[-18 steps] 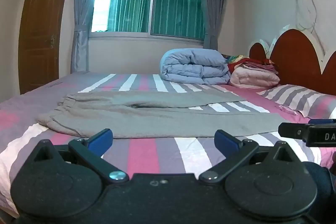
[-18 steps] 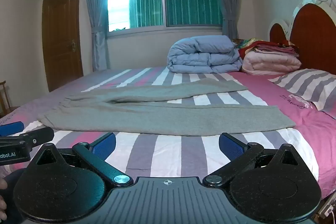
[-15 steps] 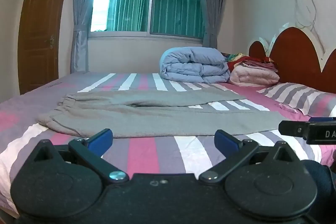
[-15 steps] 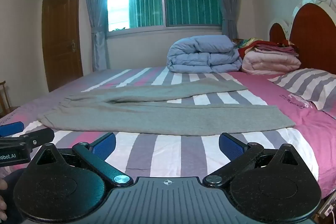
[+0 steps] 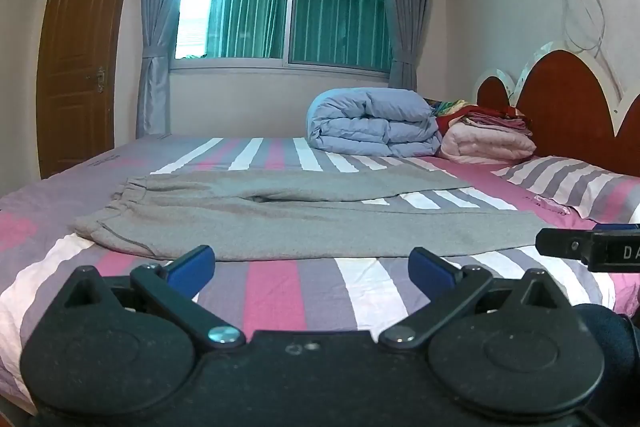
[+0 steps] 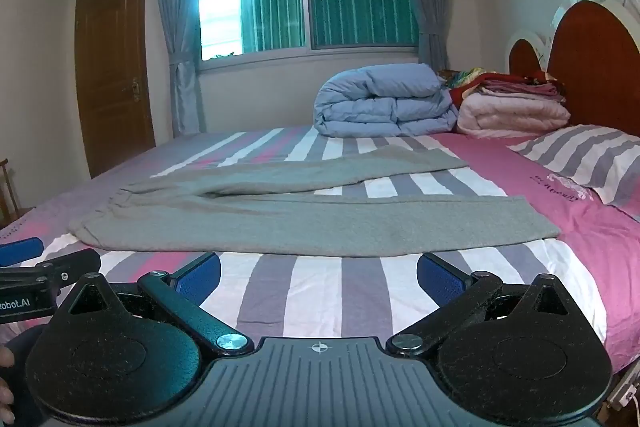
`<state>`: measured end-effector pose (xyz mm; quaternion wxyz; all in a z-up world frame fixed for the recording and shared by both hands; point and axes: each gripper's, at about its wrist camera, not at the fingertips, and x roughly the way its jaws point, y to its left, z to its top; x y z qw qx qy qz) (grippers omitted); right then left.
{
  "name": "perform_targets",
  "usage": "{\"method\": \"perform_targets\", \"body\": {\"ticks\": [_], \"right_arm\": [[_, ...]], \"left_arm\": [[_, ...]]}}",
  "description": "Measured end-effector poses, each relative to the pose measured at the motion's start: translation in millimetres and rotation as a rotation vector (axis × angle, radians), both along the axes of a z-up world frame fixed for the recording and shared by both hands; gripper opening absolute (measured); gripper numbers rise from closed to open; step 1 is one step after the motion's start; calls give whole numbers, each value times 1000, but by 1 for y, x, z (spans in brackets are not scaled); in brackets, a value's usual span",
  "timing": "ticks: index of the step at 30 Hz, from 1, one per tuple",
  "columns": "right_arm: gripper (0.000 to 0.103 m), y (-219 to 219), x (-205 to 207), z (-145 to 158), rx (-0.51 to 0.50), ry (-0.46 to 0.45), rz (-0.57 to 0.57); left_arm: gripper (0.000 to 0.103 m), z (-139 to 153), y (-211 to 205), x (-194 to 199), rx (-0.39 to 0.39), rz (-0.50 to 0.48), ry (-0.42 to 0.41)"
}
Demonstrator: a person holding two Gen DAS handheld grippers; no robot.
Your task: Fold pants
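Grey pants (image 5: pixel 304 219) lie spread flat across the striped bed (image 5: pixel 280 291), waistband at the left, both legs running right and slightly apart. They also show in the right wrist view (image 6: pixel 312 219). My left gripper (image 5: pixel 312 267) is open and empty, just short of the pants' near edge. My right gripper (image 6: pixel 320 275) is open and empty, also just short of the near leg's edge. Each gripper's side shows at the edge of the other's view.
A folded blue duvet (image 5: pixel 372 123) and a pink blanket stack (image 5: pixel 484 143) sit at the far side by the red headboard (image 5: pixel 560 111). A striped pillow (image 5: pixel 576 187) lies at the right. A wooden door (image 5: pixel 76 67) and a window are behind.
Both views have shifted slightly, with the bed and the pants a little lower in the frames. The pants have not moved and both grippers stay open.
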<state>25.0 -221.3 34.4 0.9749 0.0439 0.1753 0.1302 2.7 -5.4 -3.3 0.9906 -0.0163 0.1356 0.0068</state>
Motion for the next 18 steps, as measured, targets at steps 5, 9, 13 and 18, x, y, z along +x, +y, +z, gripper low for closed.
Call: {"method": "perform_targets", "body": {"ticks": [5,9,13,18], "right_arm": [[103,0,-1,-1,-1,-1,0],[103,2,1,0,-2,0,0],[103,2,1,0,-2,0,0],[103,2,1,1,-4,2,0]], "left_arm": [[97,2,1,0,-4,1,1],[97,2,3,0,-8,1,1],[97,3,2,0,-8,2,1],[97,2,2,0,-7,1,1]]}}
